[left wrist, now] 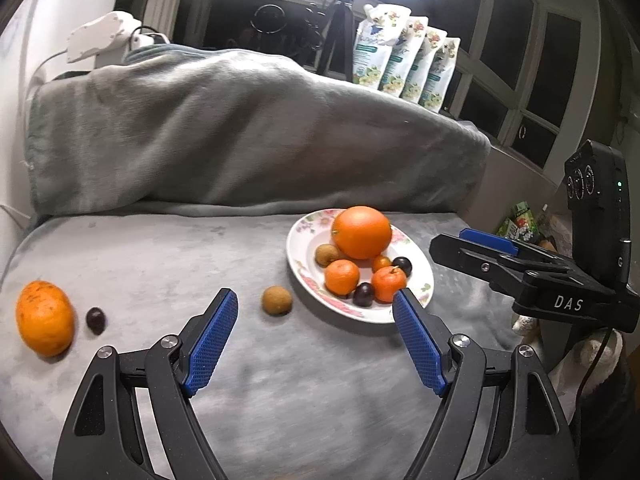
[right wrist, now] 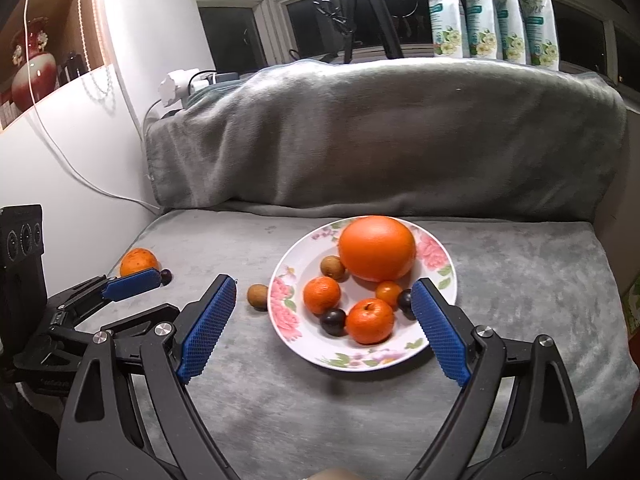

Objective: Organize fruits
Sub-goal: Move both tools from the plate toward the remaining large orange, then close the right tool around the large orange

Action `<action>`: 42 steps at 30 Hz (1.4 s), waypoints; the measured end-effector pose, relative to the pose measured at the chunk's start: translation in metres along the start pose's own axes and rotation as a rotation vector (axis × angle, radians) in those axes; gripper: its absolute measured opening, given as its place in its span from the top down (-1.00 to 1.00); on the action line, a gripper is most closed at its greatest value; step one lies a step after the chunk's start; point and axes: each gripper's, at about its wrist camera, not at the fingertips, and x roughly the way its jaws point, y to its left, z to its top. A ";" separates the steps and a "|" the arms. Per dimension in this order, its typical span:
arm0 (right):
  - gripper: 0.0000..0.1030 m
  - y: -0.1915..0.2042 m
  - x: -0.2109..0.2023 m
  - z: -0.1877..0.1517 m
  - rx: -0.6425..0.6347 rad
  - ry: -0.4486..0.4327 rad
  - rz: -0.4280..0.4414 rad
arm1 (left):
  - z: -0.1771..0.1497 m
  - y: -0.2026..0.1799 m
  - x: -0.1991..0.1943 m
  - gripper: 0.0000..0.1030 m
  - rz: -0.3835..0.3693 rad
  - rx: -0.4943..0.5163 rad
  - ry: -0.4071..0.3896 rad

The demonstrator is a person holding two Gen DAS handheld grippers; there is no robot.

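A flowered white plate [left wrist: 304, 240] [right wrist: 444, 276] on the grey blanket holds a large orange [left wrist: 362, 232] [right wrist: 377, 248], small tangerines [left wrist: 342, 277] [right wrist: 370, 320], dark plums [left wrist: 364, 294] [right wrist: 333, 321] and a brown round fruit [left wrist: 327, 255] [right wrist: 333, 267]. Loose on the blanket to its left lie a brown fruit [left wrist: 276, 300] [right wrist: 257, 296], a dark plum [left wrist: 96, 319] [right wrist: 166, 275] and an orange [left wrist: 45, 318] [right wrist: 137, 261]. My left gripper [left wrist: 314, 304] is open and empty, low over the blanket just before the loose brown fruit. My right gripper [right wrist: 323, 292] is open and empty over the plate's near side.
A blanket-covered mound [left wrist: 240, 132] rises behind the plate. Flowered pouches [left wrist: 404, 56] and a tripod [right wrist: 360, 8] stand on the windowsill. A wall with cables [right wrist: 60, 152] is at the left. The right gripper's body [left wrist: 560, 280] is to the right of the plate.
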 end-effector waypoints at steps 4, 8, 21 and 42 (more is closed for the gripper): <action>-0.78 0.010 0.004 0.000 -0.019 0.007 0.015 | -0.003 0.012 -0.005 -0.55 0.018 -0.020 -0.006; -0.78 0.021 0.008 0.000 -0.040 0.019 0.030 | -0.007 0.026 -0.013 -0.55 0.038 -0.038 -0.013; -0.78 0.062 0.036 0.006 -0.091 0.067 0.087 | -0.026 0.095 -0.038 -0.55 0.149 -0.140 -0.020; -0.78 0.156 0.134 0.020 -0.143 0.248 0.326 | -0.056 0.188 -0.055 -0.55 0.252 -0.317 -0.019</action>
